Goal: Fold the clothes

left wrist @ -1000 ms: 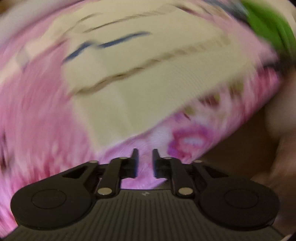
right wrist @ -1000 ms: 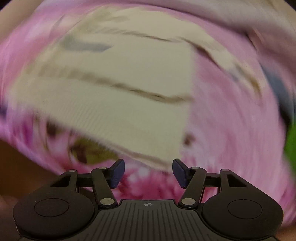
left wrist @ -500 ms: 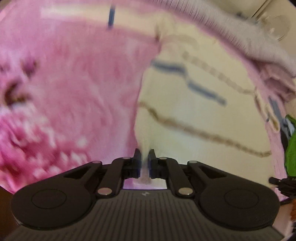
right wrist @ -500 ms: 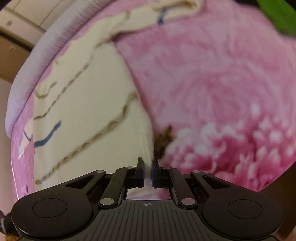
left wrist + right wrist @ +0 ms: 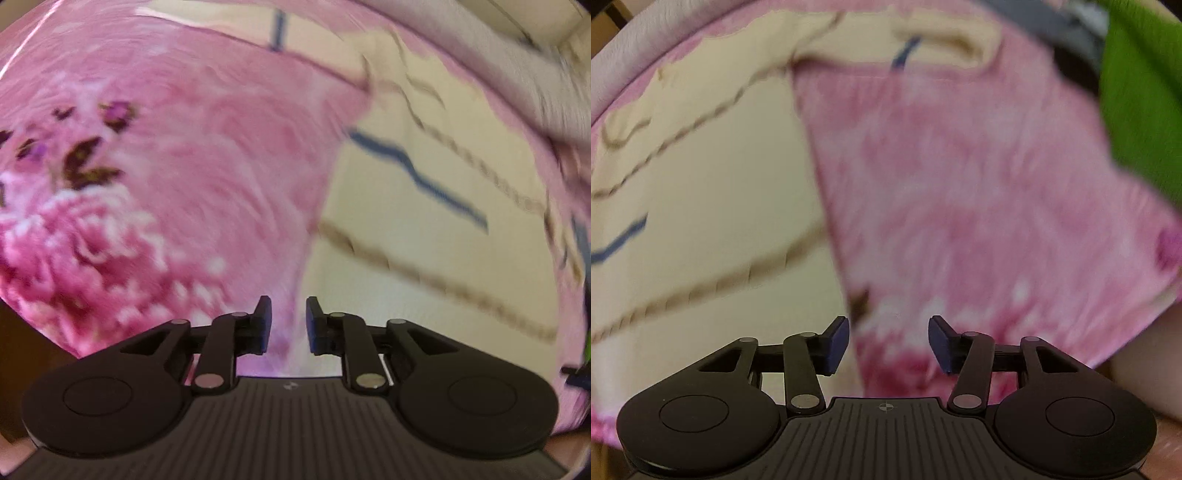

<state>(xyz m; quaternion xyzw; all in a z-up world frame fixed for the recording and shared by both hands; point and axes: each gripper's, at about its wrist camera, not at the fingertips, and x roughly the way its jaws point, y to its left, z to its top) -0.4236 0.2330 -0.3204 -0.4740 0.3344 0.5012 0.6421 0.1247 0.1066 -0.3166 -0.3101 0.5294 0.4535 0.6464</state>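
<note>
Both views blurred. Landmark: cream garment (image 5: 424, 229), pale yellow-cream knit with thin brown stripes and a short blue stripe, lying flat on a pink floral blanket (image 5: 192, 177). Left wrist view: garment fills the right half of the frame, its straight side edge running down toward the fingertips; blanket with its dark-centred pink blooms lies to the left of that edge. Left gripper (image 5: 288, 321) points steeply down just beside the garment's near edge; jaws have just been opening, now a narrow gap apart, released, only blanket showing between them, no cloth pinched. A grey-white fuzzy fabric (image 5: 535, 74) borders the blanket beyond the garment's far side. Right wrist view: cream garment (image 5: 701, 184) fills the left half, a folded strip of it running along the top; blanket (image 5: 960, 192) lies to its right. Right gripper (image 5: 888, 343) sits just off the garment's side edge, left fingertip over cream cloth, right fingertip over blanket; jaws have just been opening, now a moderate gap, released, nothing gripped. Green cloth (image 5: 1137, 92) lies well away from the garment at the far right corner, a grey item (image 5: 1052, 22) beside it.
</note>
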